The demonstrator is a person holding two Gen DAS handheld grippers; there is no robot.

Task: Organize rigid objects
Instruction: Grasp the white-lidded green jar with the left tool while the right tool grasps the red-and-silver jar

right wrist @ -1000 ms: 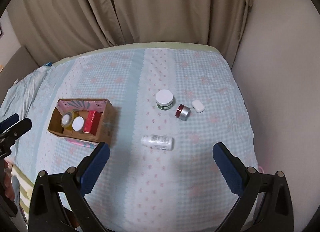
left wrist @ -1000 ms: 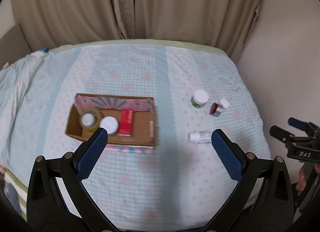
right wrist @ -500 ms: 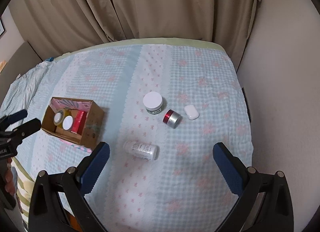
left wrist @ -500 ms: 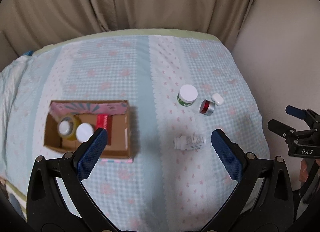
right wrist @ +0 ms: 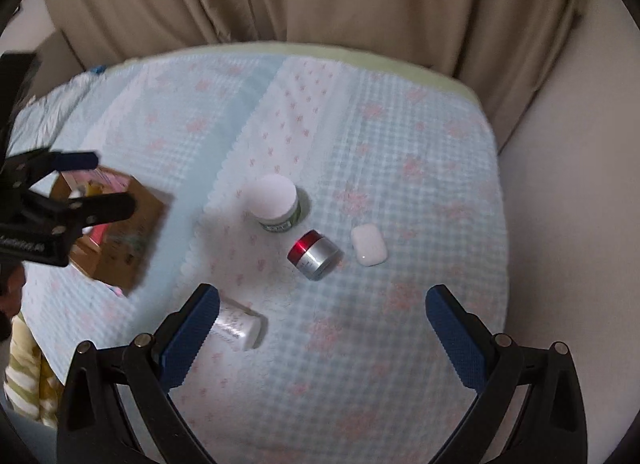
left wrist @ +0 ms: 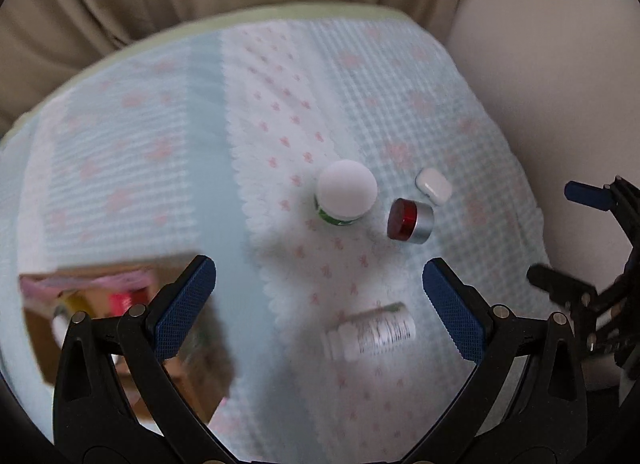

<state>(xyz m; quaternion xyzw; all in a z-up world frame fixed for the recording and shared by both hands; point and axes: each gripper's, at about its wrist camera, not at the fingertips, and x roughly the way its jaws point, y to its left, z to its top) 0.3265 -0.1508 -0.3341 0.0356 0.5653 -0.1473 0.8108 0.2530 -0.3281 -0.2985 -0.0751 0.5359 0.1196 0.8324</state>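
On the blue checked bedspread lie a white-lidded green jar [left wrist: 347, 193] [right wrist: 276, 203], a red-and-silver jar on its side [left wrist: 411, 219] [right wrist: 315, 254], a white earbud case [left wrist: 434, 185] [right wrist: 369, 244] and a white bottle on its side [left wrist: 370, 332] [right wrist: 238, 326]. A cardboard box [left wrist: 120, 328] [right wrist: 120, 232] with several items inside sits at the left. My left gripper [left wrist: 319, 310] is open and empty above the bottle. My right gripper [right wrist: 322, 334] is open and empty, with the bottle by its left finger.
Beige curtains [right wrist: 320, 3] hang behind the bed. A pale wall [right wrist: 568, 203] borders the bed's right edge. Striped bedding [right wrist: 24, 364] lies at the lower left.
Both grippers have moved forward and down toward the loose items. The left view has swung right, so the box has slid to its left edge. Both stay open.
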